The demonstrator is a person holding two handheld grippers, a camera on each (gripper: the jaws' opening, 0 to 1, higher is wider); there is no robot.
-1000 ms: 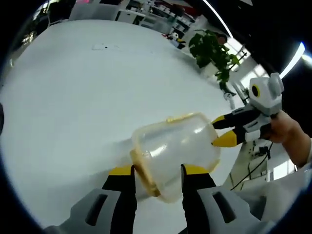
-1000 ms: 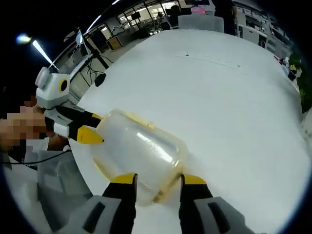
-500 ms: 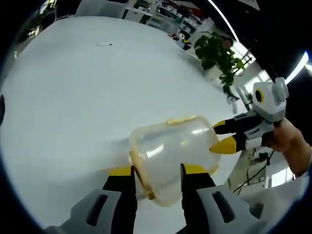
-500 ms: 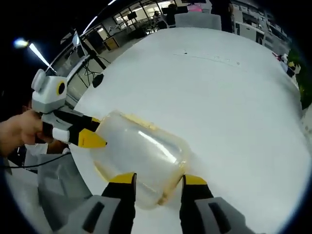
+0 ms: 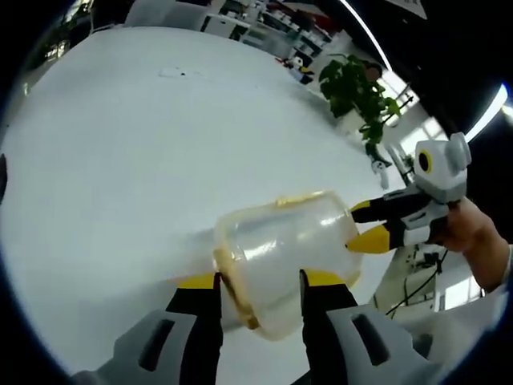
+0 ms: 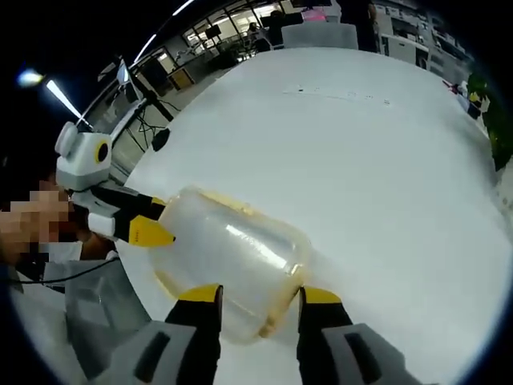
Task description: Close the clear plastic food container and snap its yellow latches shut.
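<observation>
The clear plastic container (image 5: pixel 280 245) lies on its side, held up over the white table (image 5: pixel 120 144). My left gripper (image 5: pixel 258 281) is shut on its yellow-rimmed lid end (image 5: pixel 234 287), one jaw on each side. In the left gripper view my right gripper (image 5: pixel 375 226) comes in from the right, its yellow tips against the far end. In the right gripper view the container (image 6: pixel 228 257) sits between the jaws of my right gripper (image 6: pixel 260 295), which is shut on it. There my left gripper (image 6: pixel 152 224) reaches in from the left, at the container's other end. A yellow latch strip (image 6: pixel 220 199) runs along the top edge.
The wide white table (image 6: pixel 361 160) spreads beneath and beyond the container. A green potted plant (image 5: pixel 353 88) stands past the table's far right edge. A hand (image 5: pixel 473 233) holds the right gripper. Desks and shelves line the dark background.
Both views have shifted slightly with the hands. The container stays held between the two grippers in much the same pose.
</observation>
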